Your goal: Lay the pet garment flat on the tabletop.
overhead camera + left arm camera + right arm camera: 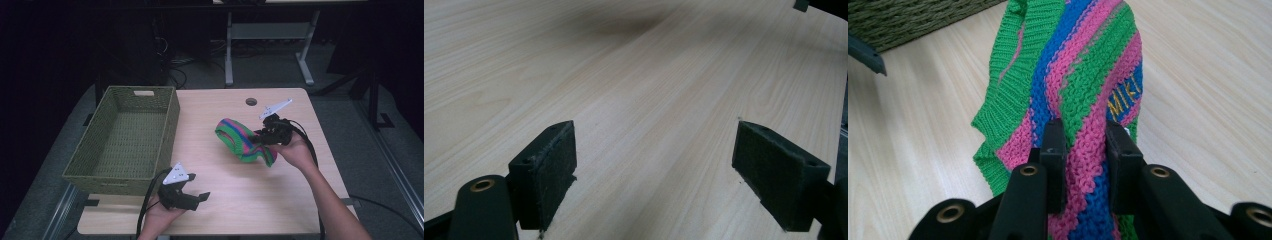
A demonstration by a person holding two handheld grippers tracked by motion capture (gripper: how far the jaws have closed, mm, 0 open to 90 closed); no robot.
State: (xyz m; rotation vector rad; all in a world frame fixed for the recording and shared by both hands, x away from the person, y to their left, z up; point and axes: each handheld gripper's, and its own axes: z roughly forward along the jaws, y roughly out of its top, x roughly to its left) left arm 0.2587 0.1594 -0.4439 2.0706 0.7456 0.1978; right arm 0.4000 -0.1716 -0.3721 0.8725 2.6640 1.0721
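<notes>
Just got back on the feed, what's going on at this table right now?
A person works with a gripper in each hand. The right gripper is shut on a striped knitted garment, holding it bunched above the table. The left gripper sits open over bare wood near the front edge. The green woven basket at the table's left has nothing in it.

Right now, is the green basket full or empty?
Empty. In the high view the woven green basket shows its bare bottom, with nothing inside. The striped knitted cloth is outside it, over the table.
</notes>
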